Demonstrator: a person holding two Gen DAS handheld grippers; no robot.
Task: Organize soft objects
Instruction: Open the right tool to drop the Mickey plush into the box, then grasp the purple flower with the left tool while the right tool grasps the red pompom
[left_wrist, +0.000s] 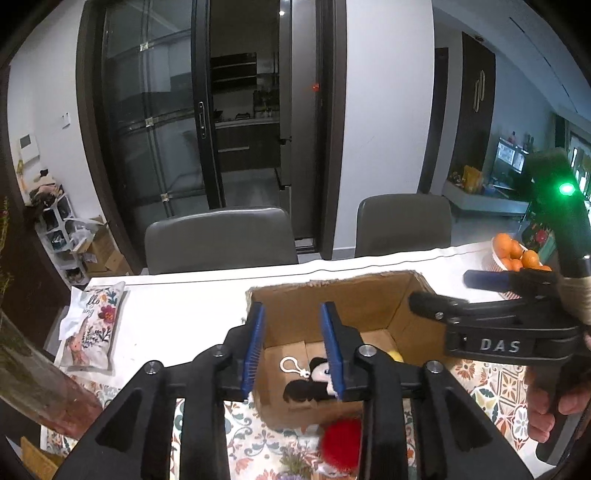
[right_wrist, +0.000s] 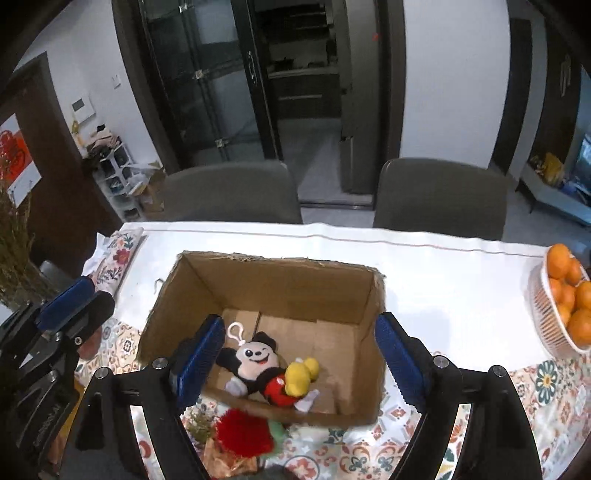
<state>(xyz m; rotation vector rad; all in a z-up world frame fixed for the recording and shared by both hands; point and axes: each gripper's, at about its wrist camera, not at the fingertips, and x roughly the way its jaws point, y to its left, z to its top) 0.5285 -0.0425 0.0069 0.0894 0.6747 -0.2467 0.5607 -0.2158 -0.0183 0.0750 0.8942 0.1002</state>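
In the open cardboard box (right_wrist: 273, 291) I see a mouse plush toy (right_wrist: 258, 369) lying on its back; a fluffy red toy (right_wrist: 242, 430) lies just outside.

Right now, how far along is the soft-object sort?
Done: the mouse plush lies inside the cardboard box. In hand: nothing; the left tool and right tool are both open and empty. Left: the red fluffy toy sits on the table in front of the box.

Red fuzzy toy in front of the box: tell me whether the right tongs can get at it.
Probably yes. The red fuzzy toy lies on the tablecloth outside the cardboard box, uncovered, just below the open, empty right tongs.
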